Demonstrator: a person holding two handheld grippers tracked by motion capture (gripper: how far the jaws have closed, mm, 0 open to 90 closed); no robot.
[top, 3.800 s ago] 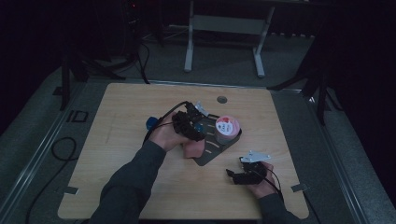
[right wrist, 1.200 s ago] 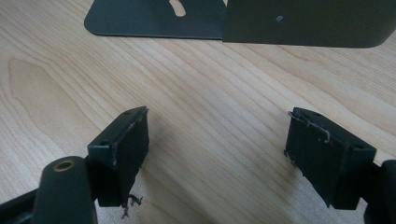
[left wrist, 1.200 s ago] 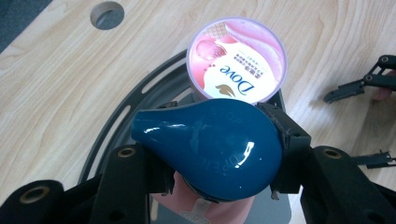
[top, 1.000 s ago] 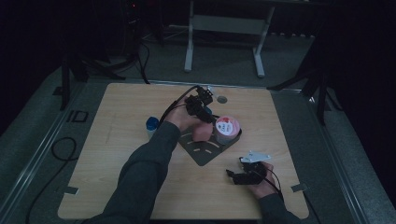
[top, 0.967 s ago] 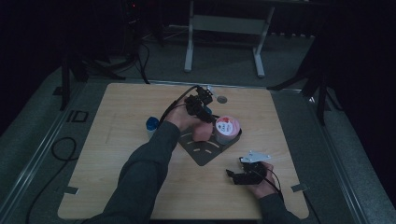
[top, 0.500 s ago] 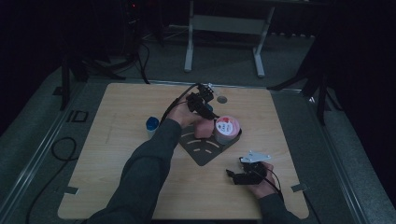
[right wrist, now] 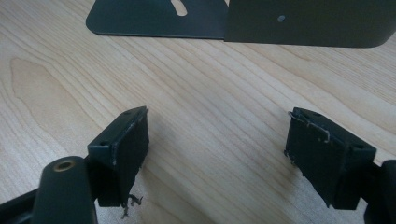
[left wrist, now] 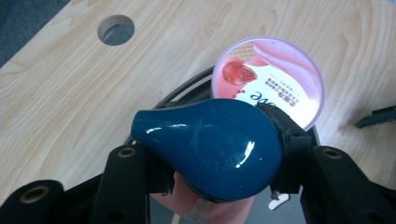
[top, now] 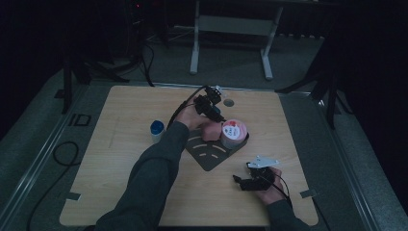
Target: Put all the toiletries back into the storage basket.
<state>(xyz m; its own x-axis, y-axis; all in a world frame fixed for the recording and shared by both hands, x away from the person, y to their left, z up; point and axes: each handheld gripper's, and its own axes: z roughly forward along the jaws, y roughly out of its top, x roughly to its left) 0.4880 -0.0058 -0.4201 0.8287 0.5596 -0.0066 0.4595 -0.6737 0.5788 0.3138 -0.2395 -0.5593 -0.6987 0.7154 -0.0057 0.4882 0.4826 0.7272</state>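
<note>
My left gripper [left wrist: 218, 163] is shut on a glossy blue teardrop-shaped cap [left wrist: 210, 144] with its narrow end pointing left. Just beneath the cap is a pink rounded container [left wrist: 210, 212], mostly hidden. Beside it stands a pink cup [left wrist: 275, 79] with a strawberry-print lid. In the high view the left gripper [top: 209, 103] hovers at the far side of the pink container [top: 210, 131] and the cup [top: 234, 132], which rest on a dark metal stand [top: 211, 156]. My right gripper [right wrist: 217, 149] is open over bare wood, near the table's front right [top: 245, 180].
A small bottle with a blue cap [top: 157, 130] stands left of the stand. A round hole [top: 229, 102] is cut in the tabletop at the far side. The stand's flat base [right wrist: 154, 18] and upright wall [right wrist: 308, 23] lie just ahead of the right gripper.
The left gripper, still holding the blue cap, has drifted slightly right and lower toward the pink cup. The right gripper has stayed where it was.
</note>
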